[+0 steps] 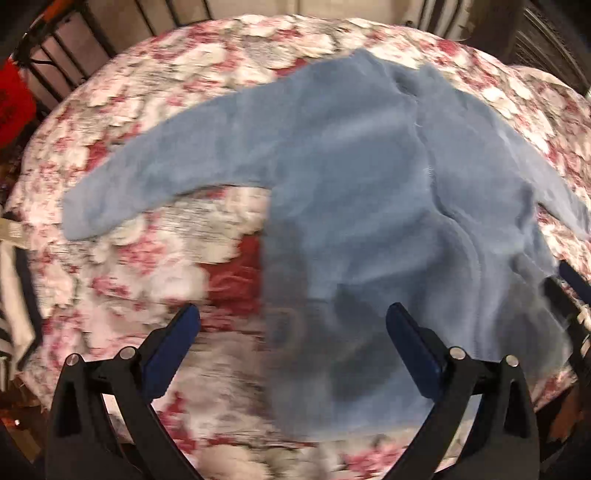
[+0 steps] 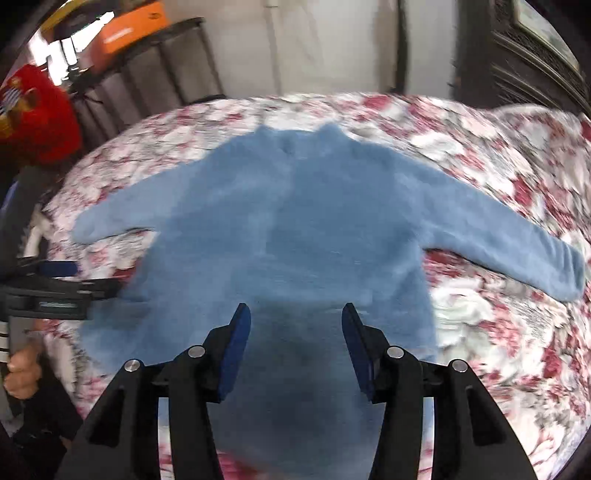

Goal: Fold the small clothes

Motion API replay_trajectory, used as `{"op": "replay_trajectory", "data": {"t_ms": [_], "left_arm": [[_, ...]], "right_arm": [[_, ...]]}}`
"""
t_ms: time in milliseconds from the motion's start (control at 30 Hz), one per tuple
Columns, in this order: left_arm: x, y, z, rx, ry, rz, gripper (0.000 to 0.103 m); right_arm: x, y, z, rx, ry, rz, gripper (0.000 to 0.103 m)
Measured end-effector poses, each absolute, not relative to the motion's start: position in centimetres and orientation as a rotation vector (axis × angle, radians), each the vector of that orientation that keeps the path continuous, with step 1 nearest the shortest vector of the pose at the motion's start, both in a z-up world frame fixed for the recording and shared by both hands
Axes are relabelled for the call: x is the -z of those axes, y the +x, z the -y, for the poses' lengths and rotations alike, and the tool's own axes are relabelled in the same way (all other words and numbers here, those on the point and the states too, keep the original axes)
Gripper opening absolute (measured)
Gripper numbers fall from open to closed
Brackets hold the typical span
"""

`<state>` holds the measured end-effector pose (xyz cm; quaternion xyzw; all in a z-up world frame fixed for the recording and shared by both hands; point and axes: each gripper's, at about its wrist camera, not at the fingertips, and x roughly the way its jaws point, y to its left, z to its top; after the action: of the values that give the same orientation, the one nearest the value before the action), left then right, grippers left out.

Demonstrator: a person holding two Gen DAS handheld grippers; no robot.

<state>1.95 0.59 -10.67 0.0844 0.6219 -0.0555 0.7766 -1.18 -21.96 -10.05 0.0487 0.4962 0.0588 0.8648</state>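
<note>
A small blue fleece jacket (image 1: pixel 362 177) (image 2: pixel 295 221) lies spread flat on a floral bedspread (image 1: pixel 147 258) (image 2: pixel 480 147), both sleeves stretched out sideways and the collar pointing away from me. My left gripper (image 1: pixel 291 317) hovers above the jacket's lower left edge, jaws wide open with nothing between them. It also shows at the left edge of the right wrist view, left gripper (image 2: pixel 55 269), held by a hand (image 2: pixel 22 373). My right gripper (image 2: pixel 295 310) hangs open over the jacket's hem, with no cloth caught between its blue pads (image 2: pixel 236 343). Both views are motion-blurred.
A dark slatted bed frame (image 1: pixel 74 48) (image 2: pixel 159 66) runs behind the bed. A red plush item (image 2: pixel 33 118) and an orange box (image 2: pixel 129 26) sit at the back left. Dark carved wooden furniture (image 2: pixel 524 62) stands at the back right. Striped cloth (image 1: pixel 11 295) lies at the left edge.
</note>
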Motion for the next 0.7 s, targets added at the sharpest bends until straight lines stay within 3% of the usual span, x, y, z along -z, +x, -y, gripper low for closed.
{"op": "replay_trajectory", "data": {"t_ms": [133,200,233,267,433,500,567,700], "left_arm": [[16.2,-0.9,1.9,0.083,0.405,-1.457,0.099],[15.4,-1.7,2.8,0.061,0.452,-1.397,0.098],[14.8,-1.8,3.2,0.068,0.482,-1.378,0.098],[13.7,-1.8,3.5,0.071,0.491,-1.334,0.098],[9.5,0.3,2.7,0.087,0.317,-1.209,0.098],[11.5,2.0,2.4,0.078,0.303,-1.298,0.098],[17.0,3.0,3.0,0.069,0.357,-1.536,0.099],[15.8,3.6,3.1,0.049,0.283,-1.511,0.098]], "right_arm": [[14.9,-1.3,19.4,-0.157,-0.002,-1.261,0.055],[14.8,-1.5,18.4,-0.165,-0.087,-1.237,0.056],[14.5,-1.5,18.6,-0.176,-0.07,-1.234,0.062],[13.8,-1.3,19.2,-0.2,-0.009,-1.226,0.07],[11.5,0.1,25.8,-0.141,0.339,-1.114,0.075],[13.0,1.4,27.5,-0.13,0.451,-1.173,0.075],[15.4,2.4,27.5,-0.116,0.478,-1.263,0.078],[14.4,3.4,28.6,-0.141,0.558,-1.212,0.077]]}}
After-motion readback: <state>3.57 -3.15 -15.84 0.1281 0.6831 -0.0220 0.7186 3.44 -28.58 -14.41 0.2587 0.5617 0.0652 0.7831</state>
